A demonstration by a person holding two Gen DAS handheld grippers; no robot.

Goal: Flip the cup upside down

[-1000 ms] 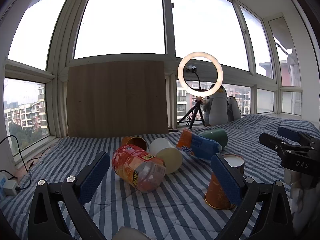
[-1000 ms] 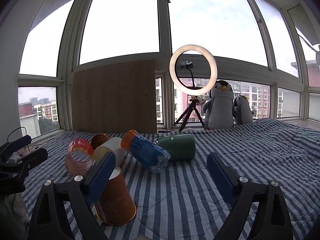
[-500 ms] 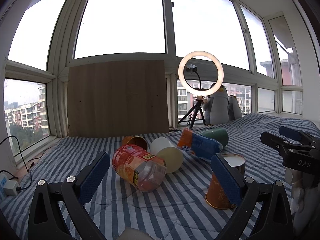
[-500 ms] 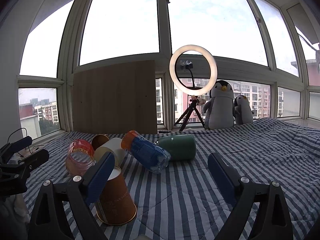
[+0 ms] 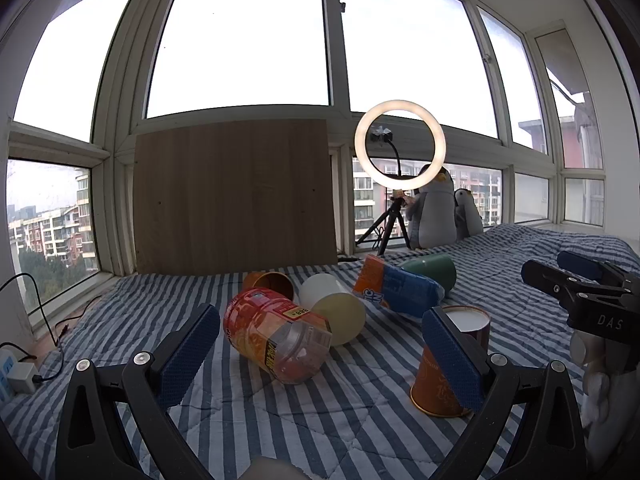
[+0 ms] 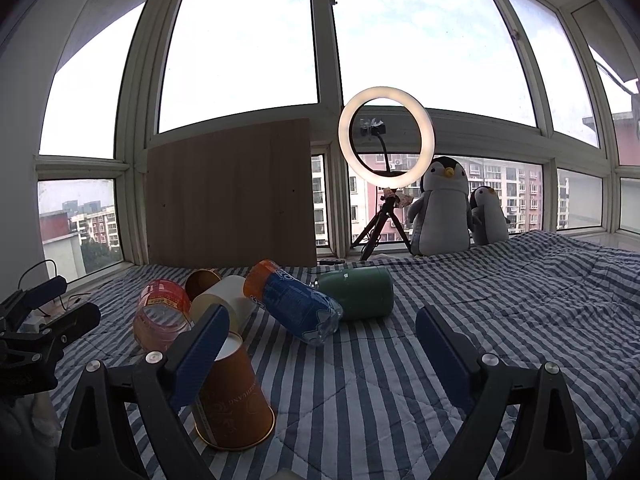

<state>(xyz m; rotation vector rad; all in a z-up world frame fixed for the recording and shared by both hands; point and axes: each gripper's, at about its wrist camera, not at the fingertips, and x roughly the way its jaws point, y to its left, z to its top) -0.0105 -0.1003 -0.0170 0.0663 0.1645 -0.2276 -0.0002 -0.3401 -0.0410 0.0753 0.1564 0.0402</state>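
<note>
An orange paper cup [image 5: 434, 390] stands upside down on the striped bedspread, wide rim down and white base up; it also shows in the right wrist view [image 6: 232, 400]. My left gripper [image 5: 320, 356] is open and empty, its right finger in front of the cup. My right gripper [image 6: 324, 352] is open and empty, its left finger in front of the cup. Each gripper appears at the edge of the other's view.
Lying on the bedspread [image 5: 280, 420]: a red-labelled clear jar [image 5: 276, 340], a white cup [image 5: 332, 312], a brown cup [image 5: 270, 284], a blue-orange bottle [image 5: 396, 292], a green cup [image 5: 432, 272]. A wooden board [image 5: 236, 196], ring light [image 5: 400, 144] and plush penguins [image 6: 440, 208] stand at the window.
Both views have shifted only slightly. The orange cup stays upside down where it stood. Both grippers stay open.
</note>
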